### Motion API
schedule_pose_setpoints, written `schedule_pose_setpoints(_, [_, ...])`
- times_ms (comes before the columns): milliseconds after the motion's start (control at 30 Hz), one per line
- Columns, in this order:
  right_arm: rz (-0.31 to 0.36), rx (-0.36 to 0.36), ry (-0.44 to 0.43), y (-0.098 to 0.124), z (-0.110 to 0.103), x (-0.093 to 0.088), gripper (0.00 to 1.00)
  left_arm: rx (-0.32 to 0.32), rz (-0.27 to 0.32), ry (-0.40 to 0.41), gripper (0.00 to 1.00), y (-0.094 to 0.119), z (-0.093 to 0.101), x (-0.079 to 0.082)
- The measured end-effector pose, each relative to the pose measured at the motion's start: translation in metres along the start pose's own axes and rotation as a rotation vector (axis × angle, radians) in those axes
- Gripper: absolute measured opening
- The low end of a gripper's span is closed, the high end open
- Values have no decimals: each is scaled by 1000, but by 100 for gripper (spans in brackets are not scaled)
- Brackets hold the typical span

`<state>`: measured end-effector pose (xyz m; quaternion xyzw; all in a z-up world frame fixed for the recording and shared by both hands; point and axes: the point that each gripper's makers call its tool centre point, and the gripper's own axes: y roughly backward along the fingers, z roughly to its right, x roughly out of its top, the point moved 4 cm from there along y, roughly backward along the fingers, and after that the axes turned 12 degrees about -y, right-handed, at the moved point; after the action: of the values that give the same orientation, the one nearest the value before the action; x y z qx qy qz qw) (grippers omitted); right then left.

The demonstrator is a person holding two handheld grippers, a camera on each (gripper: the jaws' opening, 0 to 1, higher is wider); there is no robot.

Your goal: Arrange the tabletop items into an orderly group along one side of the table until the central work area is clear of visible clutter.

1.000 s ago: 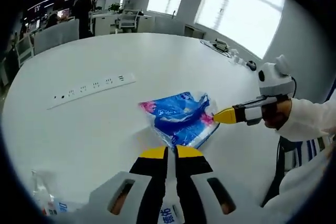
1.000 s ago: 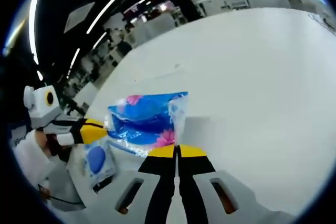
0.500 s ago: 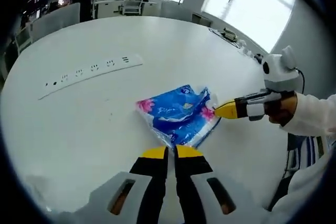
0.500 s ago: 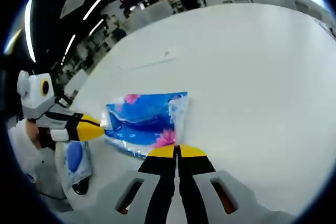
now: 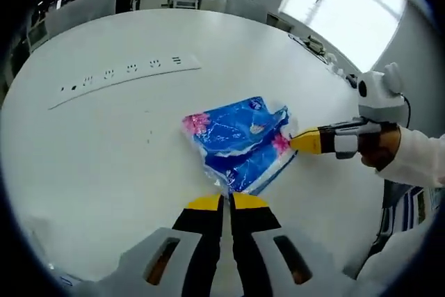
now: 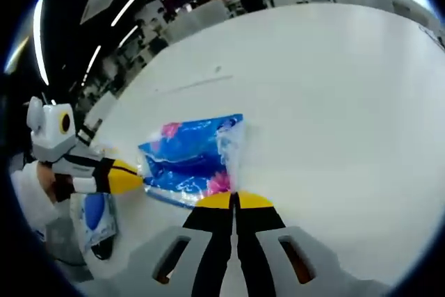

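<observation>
A blue plastic pack with pink flowers (image 5: pixel 236 140) hangs just over the white table (image 5: pixel 90 144), held at two ends. My left gripper (image 5: pixel 227 200) is shut, and the pack's near corner runs into its yellow tips. In the left gripper view the right gripper (image 5: pixel 300 142) comes in from the right with its yellow tip on the pack's clear side flap. In the right gripper view the pack (image 6: pixel 188 161) lies ahead, and my right gripper (image 6: pixel 234 200) is shut on that clear flap. There the left gripper (image 6: pixel 135 179) meets the pack's left edge.
A long white power strip (image 5: pixel 125 74) lies on the table beyond the pack. Small items (image 5: pixel 316 46) sit at the far table edge near the windows. Another blue pack (image 6: pixel 94 217) lies near the table's edge behind the left gripper. Office desks and chairs stand farther off.
Both views have shifted a little. The pack has turned slightly and sits a bit higher in the left gripper view. Both grippers keep their hold on it.
</observation>
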<state>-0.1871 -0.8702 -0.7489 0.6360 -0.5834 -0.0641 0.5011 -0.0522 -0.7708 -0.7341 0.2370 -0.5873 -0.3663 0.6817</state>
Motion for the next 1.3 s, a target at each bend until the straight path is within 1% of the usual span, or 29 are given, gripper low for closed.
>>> schedule_pose_setpoints(167, [2,2,5,-1,-1,-1,0,10,-1,4,0,-2,-1,0])
schedule_pose_setpoints(300, [5,11,-4,0,-1,-1,0,9,-5,16,0,-6,-1,-4])
schedule_pose_setpoints(500, [4,12,14,0,-2,-1,0,14,-7,10,1,-8,-1,-2])
schedule_pose_setpoints(567, [7,11,29,0,-3,-1,0,13,-2,28,2,-10,-1,-3])
schedule_pose_setpoints(667, [6,0,106,-1,-4,-1,0,12,7,42,1,-12,-1,-3])
schedule_pose_setpoints(767, [7,-4,110,0,-5,-2,0,12,7,12,1,-11,0,-3])
schedule_pose_setpoints(967, [12,1,95,1,-5,-2,0,17,12,15,1,-12,0,-2])
schedule_pose_setpoints(1133, [8,-1,96,1,-4,-1,0,22,3,20,1,-12,1,-2])
schedule_pose_setpoints(1200, [0,-2,98,1,-5,-1,0,34,0,32,3,-11,1,-2])
schedule_pose_setpoints(1233, [-6,0,100,1,-6,-1,0,53,10,23,4,-11,0,-1])
schedule_pose_setpoints(1267, [-15,5,100,1,-7,-1,2,67,22,2,6,-9,-1,0])
schedule_pose_setpoints(1300, [-19,9,101,1,-9,0,6,79,29,-1,10,-6,-1,0])
